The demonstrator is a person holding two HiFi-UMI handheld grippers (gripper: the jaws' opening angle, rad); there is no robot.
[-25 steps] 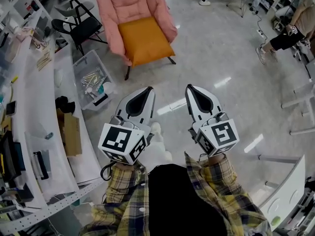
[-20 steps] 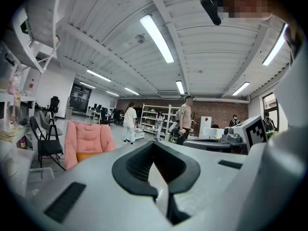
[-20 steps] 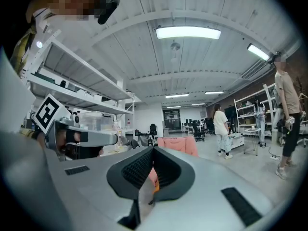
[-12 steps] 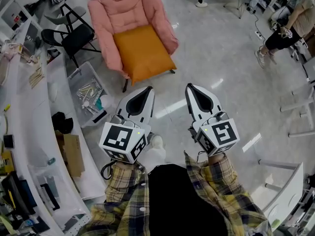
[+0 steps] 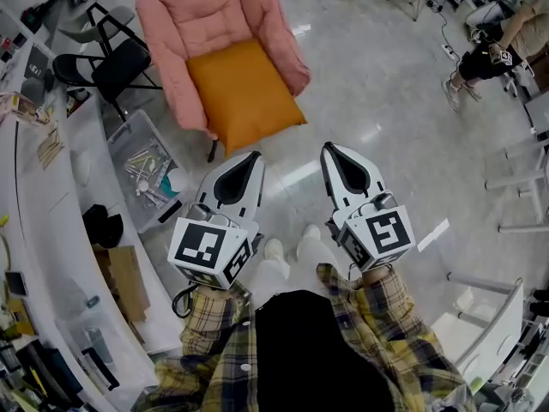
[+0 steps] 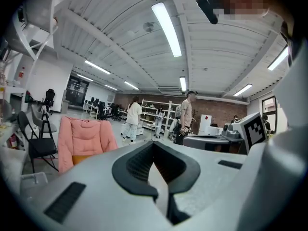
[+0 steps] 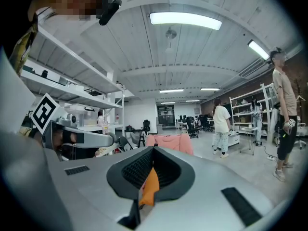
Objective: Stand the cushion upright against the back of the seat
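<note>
Ahead of both claws in the head view, well apart from their tips, an orange cushion (image 5: 243,93) lies flat on the seat of a pink padded armchair (image 5: 202,20), with its near corner hanging over the seat's front edge. The left gripper (image 5: 250,162) and right gripper (image 5: 333,154) are held side by side over bare floor, each with its jaws pressed together and nothing in them. Off to the left gripper's outer side stand a clear plastic bin (image 5: 144,168) of small parts, a black folding chair (image 5: 120,65) and a white counter (image 5: 51,187).

Along the left gripper (image 6: 155,147) in its own view, the jaws meet and hold nothing. The armchair (image 6: 89,134) stands ahead and to the left of the tips, and only a sliver of cushion (image 6: 81,158) shows on its seat. Two people (image 6: 184,115) stand far behind.

Along the right gripper (image 7: 153,150) in its view, the jaws are likewise closed and empty. The armchair (image 7: 169,141) sits straight beyond the tips, and the orange seen through the slit between the pads is the distant cushion (image 7: 150,186), not something gripped.

As I judge it, no part of the task is done yet. The cushion has to be reached, taken hold of, tipped up on edge and leaned against the chair's back.
</note>
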